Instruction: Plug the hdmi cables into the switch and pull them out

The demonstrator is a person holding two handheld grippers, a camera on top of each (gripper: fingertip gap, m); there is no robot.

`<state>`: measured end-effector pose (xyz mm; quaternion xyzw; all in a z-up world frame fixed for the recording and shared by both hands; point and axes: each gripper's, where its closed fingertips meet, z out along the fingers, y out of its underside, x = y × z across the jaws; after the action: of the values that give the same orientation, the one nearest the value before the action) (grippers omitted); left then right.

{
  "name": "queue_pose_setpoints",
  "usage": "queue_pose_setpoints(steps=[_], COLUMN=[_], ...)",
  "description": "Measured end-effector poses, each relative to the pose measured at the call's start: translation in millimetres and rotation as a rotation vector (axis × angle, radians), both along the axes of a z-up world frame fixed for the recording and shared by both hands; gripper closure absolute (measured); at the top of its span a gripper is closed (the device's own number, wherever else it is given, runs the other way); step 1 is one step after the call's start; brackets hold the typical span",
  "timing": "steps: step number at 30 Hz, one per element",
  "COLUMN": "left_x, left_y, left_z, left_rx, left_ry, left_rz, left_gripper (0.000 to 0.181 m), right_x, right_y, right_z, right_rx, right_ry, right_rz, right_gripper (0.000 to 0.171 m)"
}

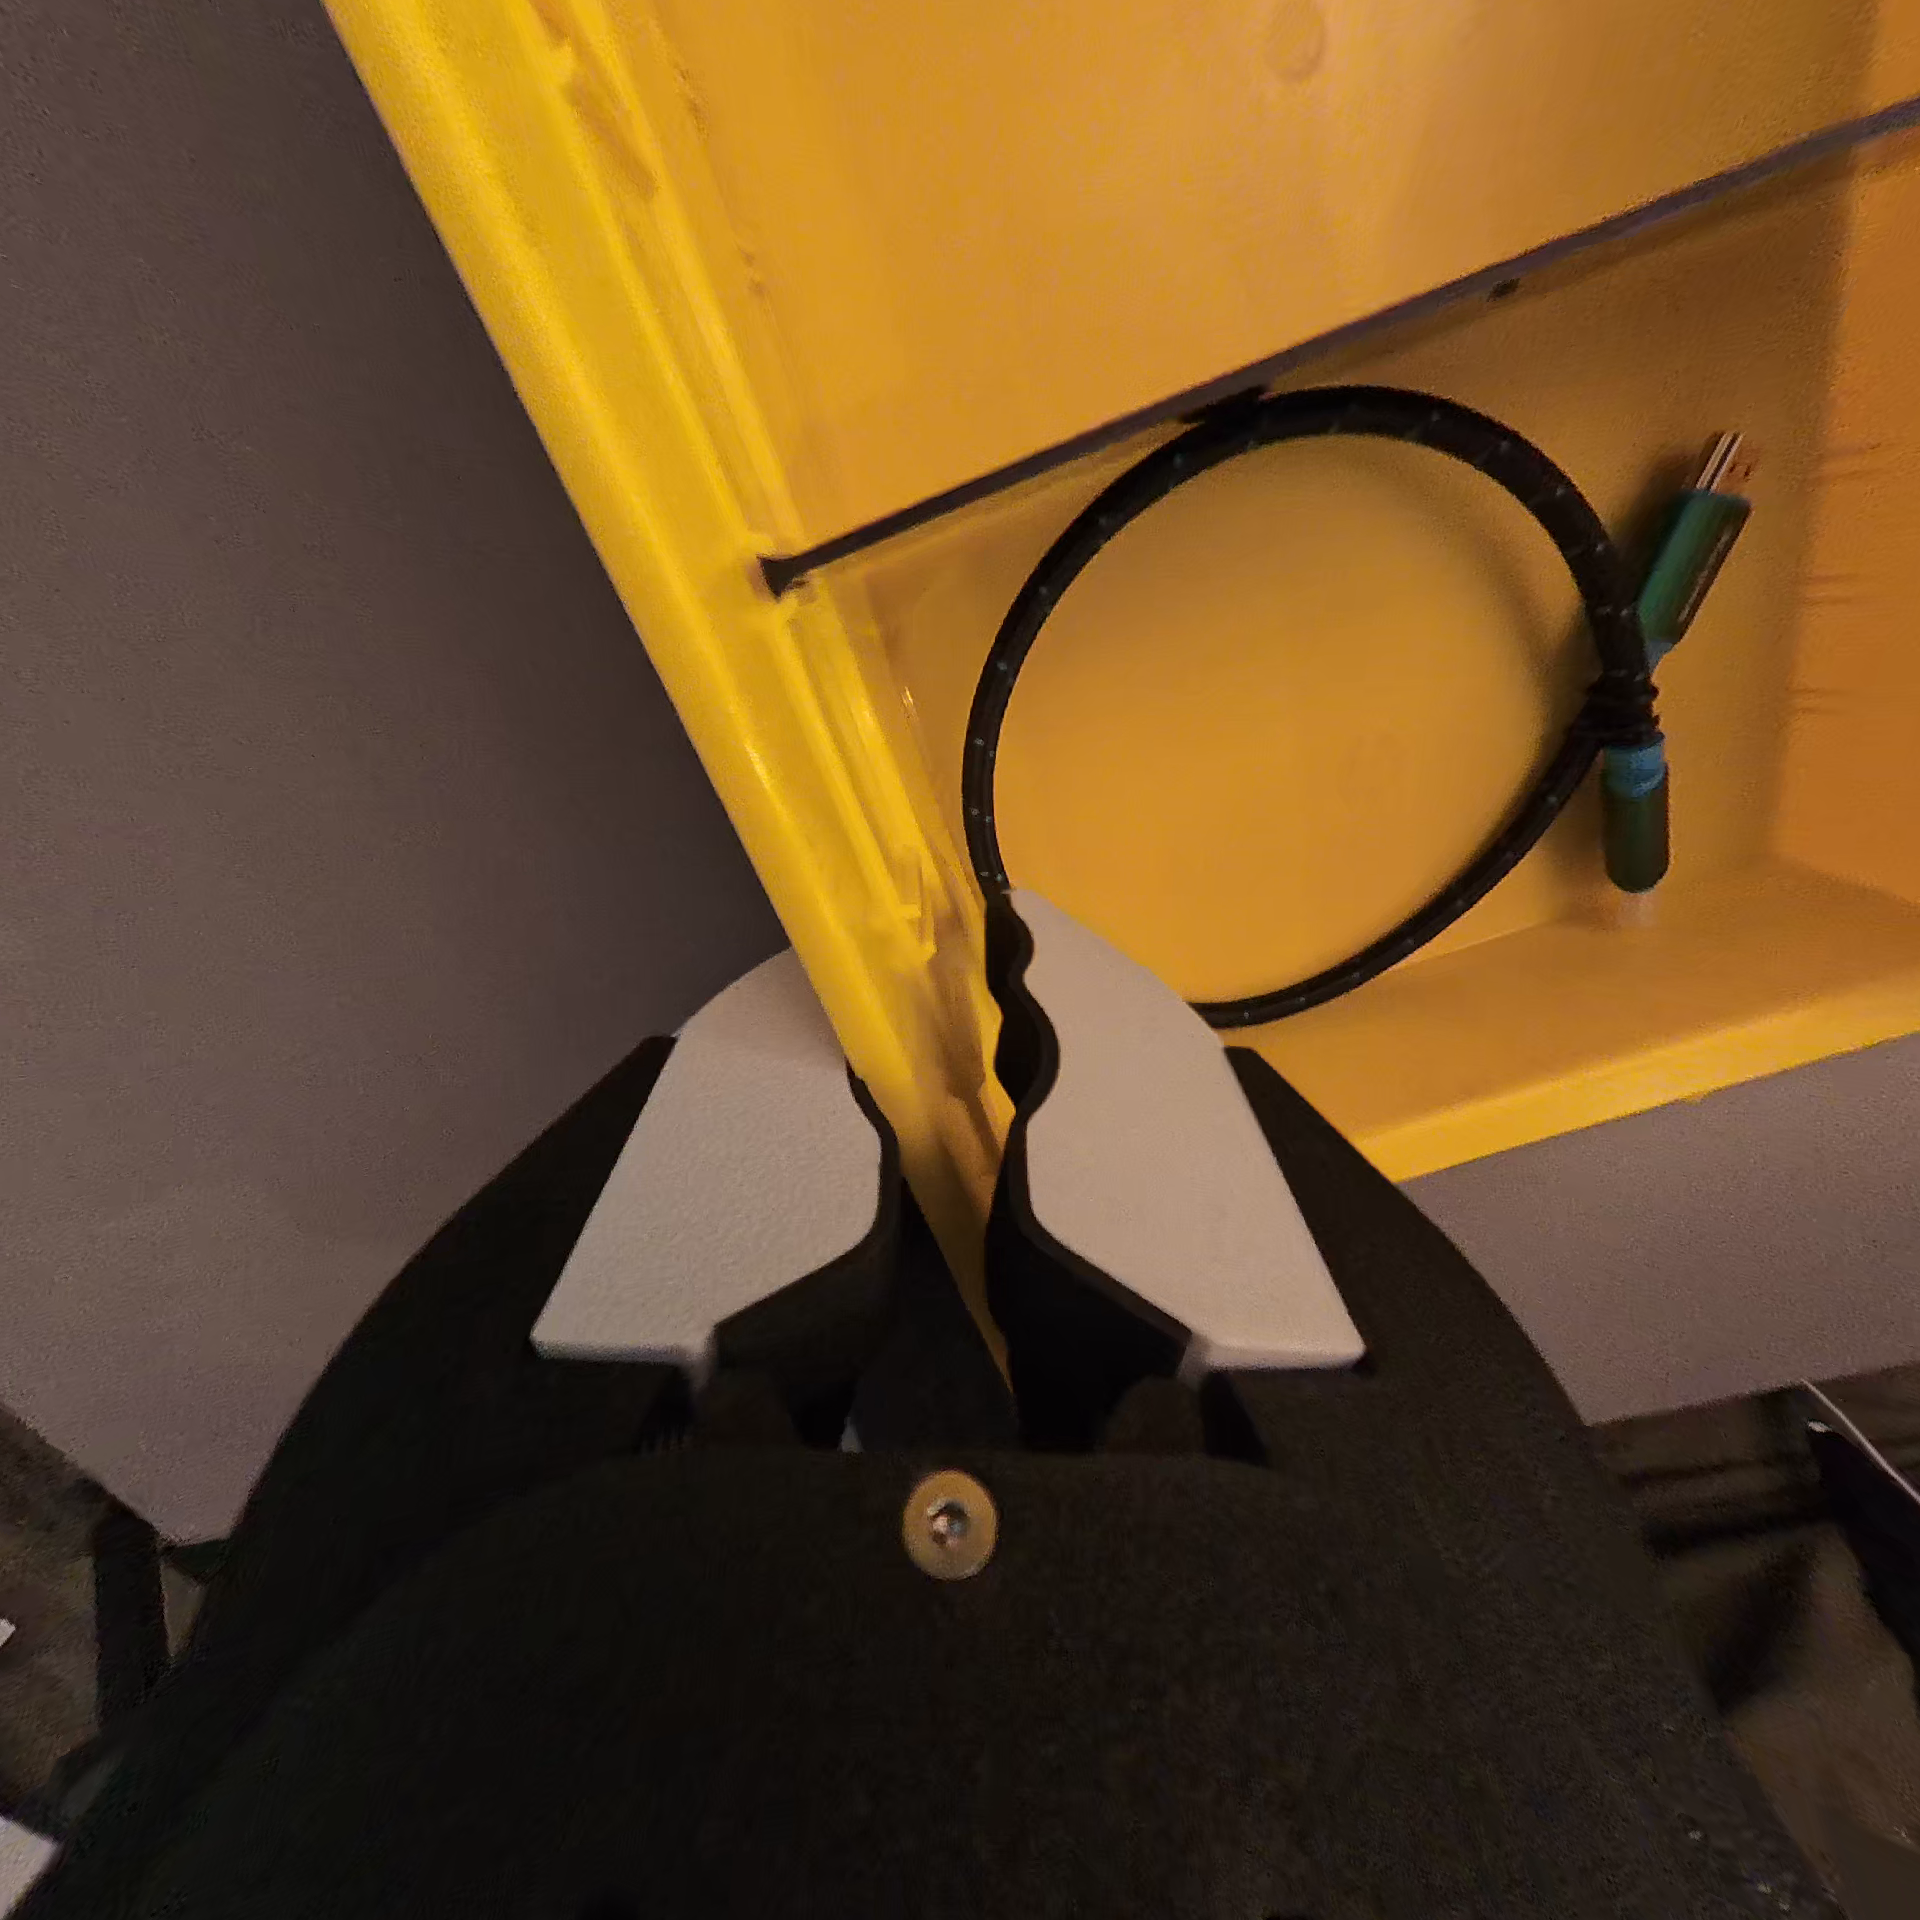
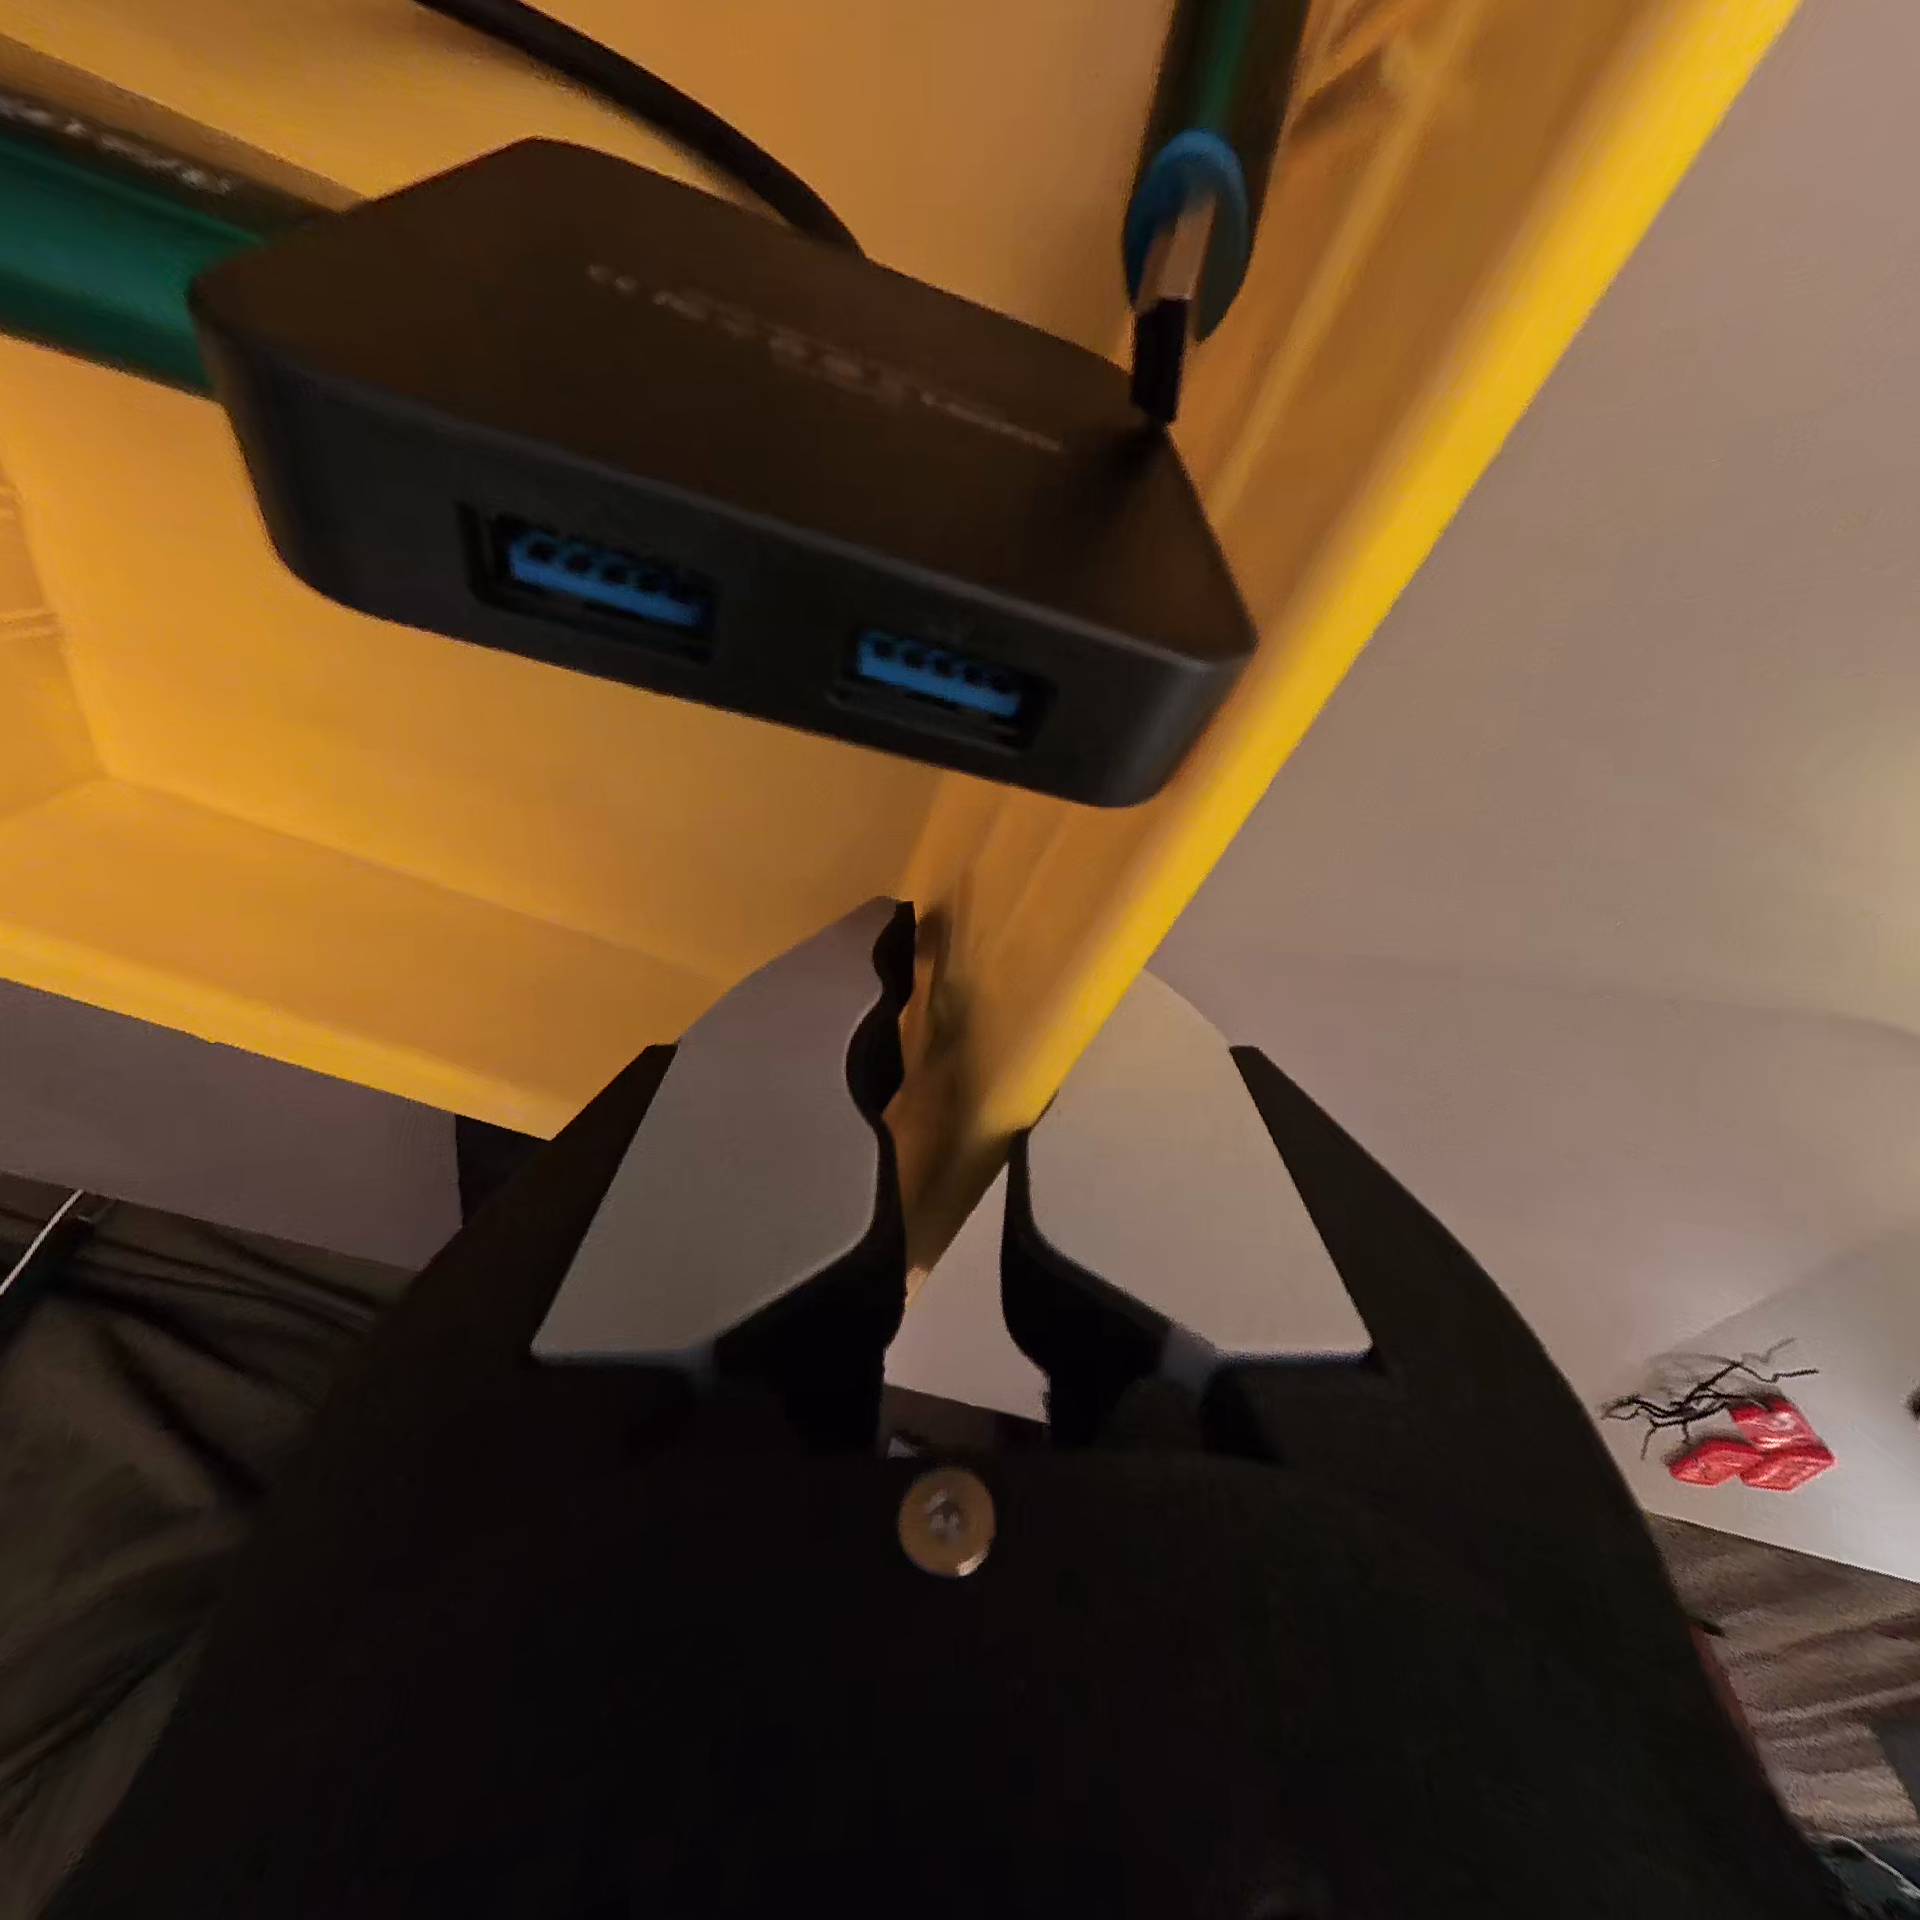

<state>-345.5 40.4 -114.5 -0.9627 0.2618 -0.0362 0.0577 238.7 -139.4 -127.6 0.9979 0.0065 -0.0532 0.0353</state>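
Each gripper, left point(image 1: 940, 1049) and right point(image 2: 982, 1049), has its jaws pinching a side wall of the yellow bin point(image 1: 1195, 260), probably to carry it, with the coiled cable point(image 1: 1288, 686) and black switch point(image 2: 727, 499) lying inside, unplugged.

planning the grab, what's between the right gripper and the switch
Right wrist view: only the yellow bin, its wall clamped in the right gripper; the switch sits just beyond.
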Motion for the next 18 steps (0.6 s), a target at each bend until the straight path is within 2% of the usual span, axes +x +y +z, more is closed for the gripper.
queue_pose_setpoints(steps=[9, 15, 18], left_x=[31, 35, 36], left_y=[-25, -34, -37], left_z=[0, 0, 1], left_rx=[-0.086, -0.116, -0.131], left_ry=[0.047, 0.055, 0.036], left_rz=[-0.109, -0.143, -0.137], left_gripper=[0.162, 0.163, 0.164], right_x=[-55, -75, -76], right_y=[13, 12, 12], right_z=[1, 2, 1], right_rx=[-0.059, -0.086, -0.084], right_ry=[0.011, 0.041, 0.116], right_rz=[0.115, 0.115, 0.049], right_gripper=[0.155, 0.158, 0.163])
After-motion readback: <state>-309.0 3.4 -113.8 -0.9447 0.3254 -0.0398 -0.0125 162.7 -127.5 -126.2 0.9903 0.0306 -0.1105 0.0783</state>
